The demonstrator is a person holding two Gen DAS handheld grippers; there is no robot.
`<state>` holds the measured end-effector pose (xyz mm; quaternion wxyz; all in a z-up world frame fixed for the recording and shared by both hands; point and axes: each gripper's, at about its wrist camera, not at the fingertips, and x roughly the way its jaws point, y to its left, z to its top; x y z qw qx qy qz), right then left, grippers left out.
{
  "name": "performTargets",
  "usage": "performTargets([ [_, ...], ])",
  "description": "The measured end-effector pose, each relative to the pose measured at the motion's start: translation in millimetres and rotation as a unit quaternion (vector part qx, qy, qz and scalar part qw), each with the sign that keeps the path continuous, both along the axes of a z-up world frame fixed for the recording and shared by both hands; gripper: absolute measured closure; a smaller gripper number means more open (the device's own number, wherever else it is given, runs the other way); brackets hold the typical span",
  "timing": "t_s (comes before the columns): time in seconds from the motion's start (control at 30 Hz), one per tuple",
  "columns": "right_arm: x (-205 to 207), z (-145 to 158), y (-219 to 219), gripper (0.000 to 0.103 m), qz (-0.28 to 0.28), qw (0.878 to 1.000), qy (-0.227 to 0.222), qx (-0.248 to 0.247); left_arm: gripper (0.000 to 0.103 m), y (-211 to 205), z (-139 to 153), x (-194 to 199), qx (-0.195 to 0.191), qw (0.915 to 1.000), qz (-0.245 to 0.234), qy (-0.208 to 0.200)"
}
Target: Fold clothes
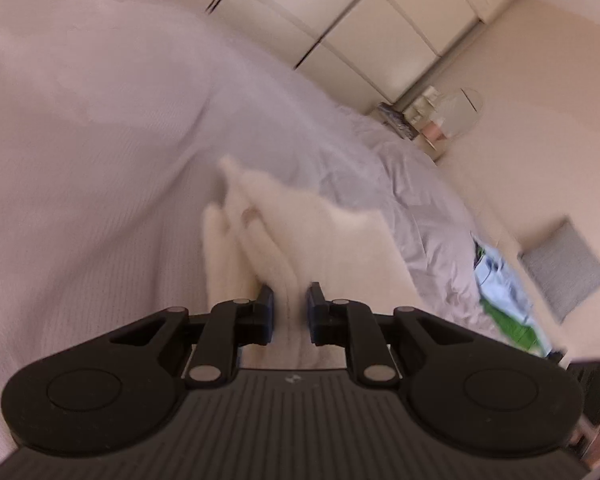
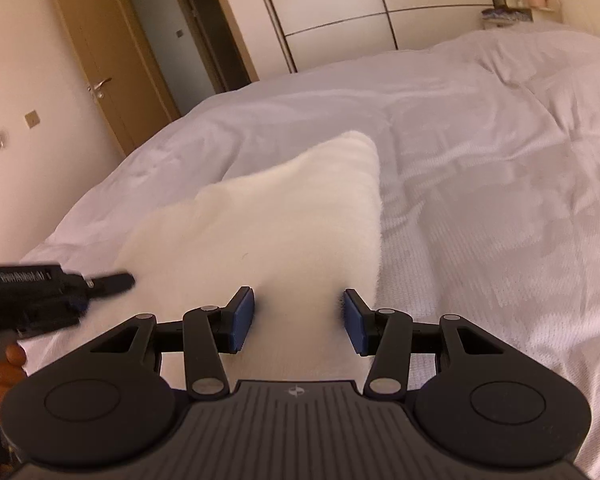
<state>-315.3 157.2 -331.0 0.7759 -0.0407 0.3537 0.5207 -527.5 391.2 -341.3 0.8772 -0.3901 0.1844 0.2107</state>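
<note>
The room is a bedroom with cream walls, a brown door [image 2: 96, 68] at the far left and a panelled wardrobe [image 2: 364, 4] along the back wall. A large bed [image 2: 480, 152] covered in a white textured bedspread fills most of both views. A grey cushion [image 1: 564, 270] rests against the wall beyond the bed. A small shelf of toiletries [image 1: 432, 116] stands in the far corner beside the wardrobe.

A white fluffy garment [image 2: 284, 216] lies on the bedspread near the bed's edge, bunched into thick layers with one corner raised.

The left gripper [image 1: 291, 312] has a fold of this garment [image 1: 296, 240] running between its blue pads. The gap between the fingers is narrow and the cloth fills it, so the jaws appear clamped on the fold. The left wrist view is motion-blurred. From the right wrist view the same tool [image 2: 40, 292] shows at the left edge, with the person's hand [image 2: 2, 372] on its grip.

The right gripper [image 2: 299, 320] has its fingers spread wide above the garment. The cloth passes beneath and between the pads without being pinched.
</note>
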Motion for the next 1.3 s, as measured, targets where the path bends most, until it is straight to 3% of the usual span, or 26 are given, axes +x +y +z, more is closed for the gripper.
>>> performTargets([
  [0.23,-13,-24,15,0.052,0.017,0.998,-0.059,-0.029,0.087,-9,6,-12,0.003,0.9998,0.015,0.016],
  [0.3,-8,-22,11,0.049,0.025,0.998,-0.044,-0.020,0.086,-11,7,-15,0.004,0.9996,0.019,0.020],
  [0.47,15,-13,-18,0.048,0.009,0.998,0.047,0.045,0.084,-23,18,-34,0.004,0.9995,0.028,0.015],
  [0.57,15,-9,-41,0.048,0.000,0.995,0.072,0.068,0.073,-48,31,-49,0.015,0.9997,0.015,0.008],
  [0.7,6,-9,-63,0.050,-0.004,0.995,0.075,0.071,0.074,-74,19,-45,0.031,0.9983,0.007,0.050],
  [0.73,4,-9,-67,0.053,-0.005,0.994,0.076,0.074,0.084,-77,14,-42,0.035,0.9973,0.012,0.063],
  [0.8,-6,-14,-65,0.073,0.010,0.998,0.038,0.053,0.088,-77,2,-38,0.050,0.9942,0.025,0.091],
  [0.93,-28,-26,-57,0.077,0.044,0.998,-0.049,0.006,0.083,-83,-8,-37,0.073,0.9886,0.039,0.126],
  [1.0,-38,-31,-52,0.077,0.061,0.994,-0.092,-0.018,0.074,-86,-12,-36,0.084,0.9851,0.045,0.143],
  [1.1,-31,-21,-56,0.075,0.055,0.996,-0.074,-0.012,0.075,-88,5,-38,0.108,0.9806,0.052,0.155],
  [1.2,-25,-5,-63,0.073,0.044,0.995,-0.083,0.014,0.083,-96,25,-36,0.145,0.9784,0.040,0.142],
  [1.3,-19,5,-65,0.073,0.039,0.995,-0.076,0.043,0.083,-106,43,-33,0.182,0.9749,0.023,0.126],
])
